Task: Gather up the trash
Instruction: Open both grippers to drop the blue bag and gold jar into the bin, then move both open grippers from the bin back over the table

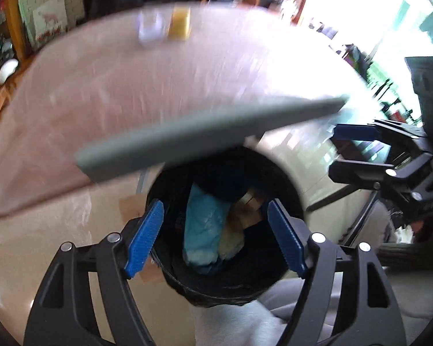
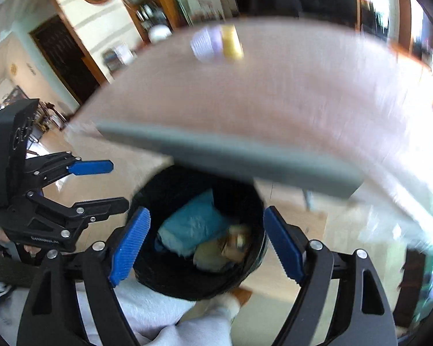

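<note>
A black trash bin (image 1: pixel 283 170) lined with a black bag stands on the floor below the table edge. Inside lie a blue crumpled bag (image 1: pixel 205 225) and brown and yellowish scraps (image 1: pixel 245 216). My left gripper (image 1: pixel 216 236) is open and empty, hovering over the bin. My right gripper (image 2: pixel 206 242) is also open and empty over the bin (image 2: pixel 254 262), with the blue bag (image 2: pixel 190 227) between its fingers in the view. Each gripper shows in the other's view: the right one (image 1: pixel 340 150) and the left one (image 2: pixel 115 184).
A pink-topped table (image 1: pixel 158 86) with a grey edge (image 1: pixel 205 138) overhangs the bin. On its far side stand a clear cup (image 1: pixel 150 28) and a yellow box (image 1: pixel 182 23), also in the right wrist view (image 2: pixel 207 43) (image 2: pixel 231 41). The person's grey-clad legs (image 2: pixel 158 317) are below.
</note>
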Action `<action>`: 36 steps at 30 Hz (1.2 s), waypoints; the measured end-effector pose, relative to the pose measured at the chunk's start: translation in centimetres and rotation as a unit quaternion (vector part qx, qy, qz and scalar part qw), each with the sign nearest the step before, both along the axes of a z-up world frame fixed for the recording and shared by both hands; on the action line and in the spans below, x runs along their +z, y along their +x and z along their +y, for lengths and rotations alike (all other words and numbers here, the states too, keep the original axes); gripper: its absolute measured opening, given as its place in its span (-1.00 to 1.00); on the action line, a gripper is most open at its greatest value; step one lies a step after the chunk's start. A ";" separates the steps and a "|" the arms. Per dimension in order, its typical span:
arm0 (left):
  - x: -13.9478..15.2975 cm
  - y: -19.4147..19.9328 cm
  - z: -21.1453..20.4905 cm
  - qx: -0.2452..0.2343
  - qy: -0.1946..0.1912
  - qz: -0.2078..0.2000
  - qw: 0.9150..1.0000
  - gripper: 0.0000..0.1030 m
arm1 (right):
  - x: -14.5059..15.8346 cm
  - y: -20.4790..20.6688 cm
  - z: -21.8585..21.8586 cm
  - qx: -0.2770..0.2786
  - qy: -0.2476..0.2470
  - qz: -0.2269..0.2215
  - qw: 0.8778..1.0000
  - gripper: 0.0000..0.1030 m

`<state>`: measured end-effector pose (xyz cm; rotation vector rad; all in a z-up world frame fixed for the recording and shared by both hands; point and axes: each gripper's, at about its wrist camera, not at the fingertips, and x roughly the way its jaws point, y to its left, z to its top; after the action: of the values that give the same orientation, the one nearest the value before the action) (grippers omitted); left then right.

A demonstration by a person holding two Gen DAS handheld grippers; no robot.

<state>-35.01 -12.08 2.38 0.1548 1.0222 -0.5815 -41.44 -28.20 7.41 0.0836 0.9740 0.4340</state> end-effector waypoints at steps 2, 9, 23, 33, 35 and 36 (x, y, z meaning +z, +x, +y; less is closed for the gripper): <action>2.9 -0.1 0.3 -0.002 -0.015 -0.038 0.999 0.66 | 2.7 -0.5 -0.1 -0.002 -0.013 -0.055 0.998 0.86; 10.0 7.7 1.5 0.104 -0.022 -0.150 0.983 0.96 | 8.1 5.7 -1.1 -0.087 -0.003 -0.146 0.985 0.93; 6.0 22.7 -2.5 0.100 0.004 -0.024 0.995 0.96 | 2.6 18.3 5.1 0.006 -0.107 -0.077 0.991 0.33; 2.2 27.3 -3.0 0.096 0.021 0.013 0.995 0.43 | 1.3 21.8 5.1 0.011 -0.080 -0.057 0.995 0.11; 2.0 27.7 -3.0 0.090 0.026 0.012 0.995 0.34 | 0.9 22.6 5.5 0.014 -0.072 -0.054 0.996 0.09; 2.0 27.7 -3.0 0.088 0.027 0.012 0.996 0.34 | 0.9 22.9 5.6 0.014 -0.068 -0.052 0.996 0.08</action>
<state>-7.30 -15.12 4.35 0.1036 1.0637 -0.3960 -18.51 -22.57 8.27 -0.0761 0.9010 0.3927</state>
